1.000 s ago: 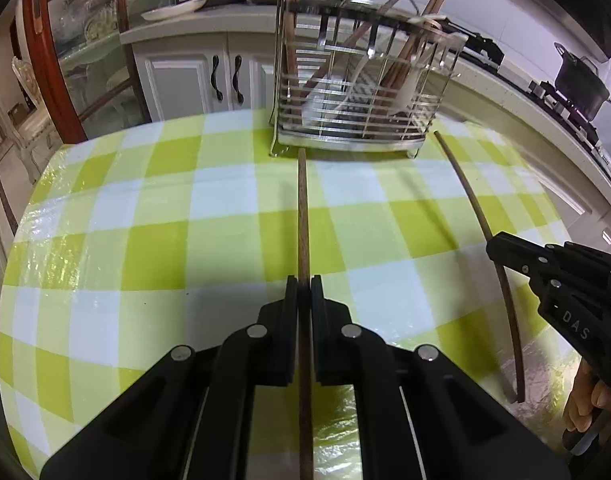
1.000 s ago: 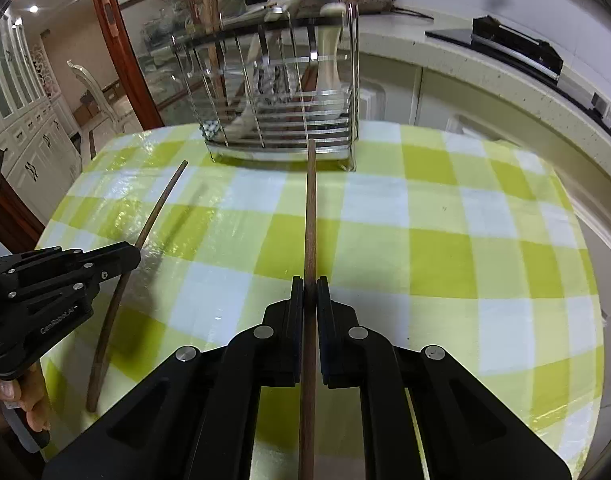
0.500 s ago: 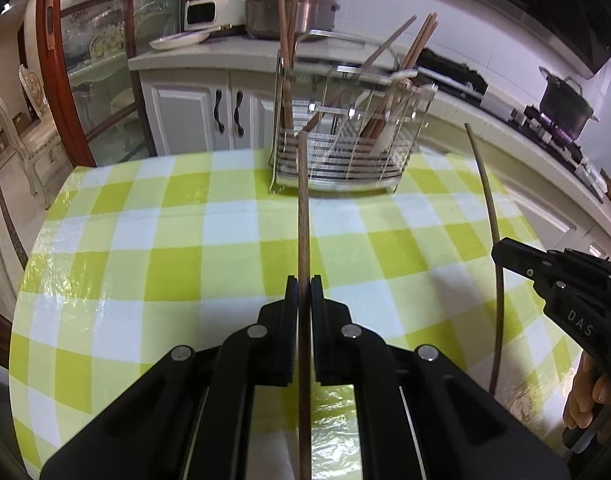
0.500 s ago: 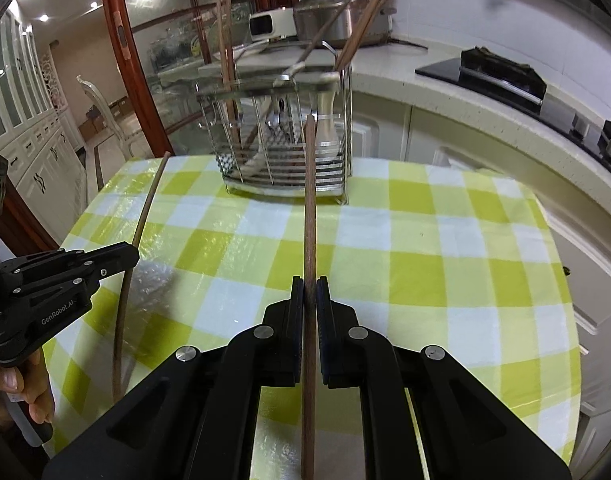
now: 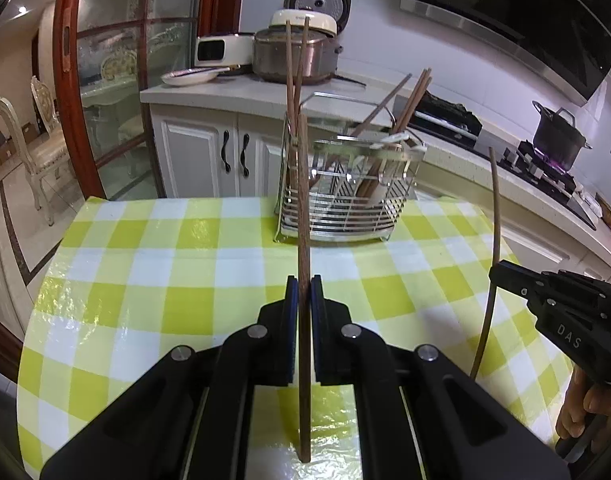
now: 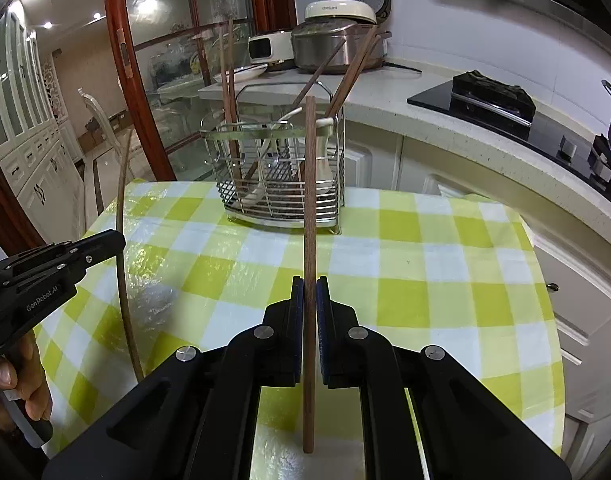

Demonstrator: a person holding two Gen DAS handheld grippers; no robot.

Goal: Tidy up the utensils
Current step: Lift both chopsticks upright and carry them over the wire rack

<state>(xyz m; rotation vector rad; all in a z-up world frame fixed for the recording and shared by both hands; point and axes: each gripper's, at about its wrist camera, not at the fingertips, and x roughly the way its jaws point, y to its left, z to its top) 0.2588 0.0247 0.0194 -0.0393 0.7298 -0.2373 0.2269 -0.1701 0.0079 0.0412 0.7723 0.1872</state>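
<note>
Left gripper (image 5: 301,286) is pinching a dark wooden chopstick (image 5: 302,208) along its length, its tip pointing up toward the wire utensil rack (image 5: 345,196). Right gripper (image 6: 310,286) is clamped on a second chopstick (image 6: 309,184) the same way. Both sticks are in the air above the checked counter (image 6: 425,272), with the rack at the far edge holding more chopsticks and a white spoon.

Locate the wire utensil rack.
The wire utensil rack stands at the far edge of the green-checked table, just beyond both held brown wooden chopsticks.
</note>
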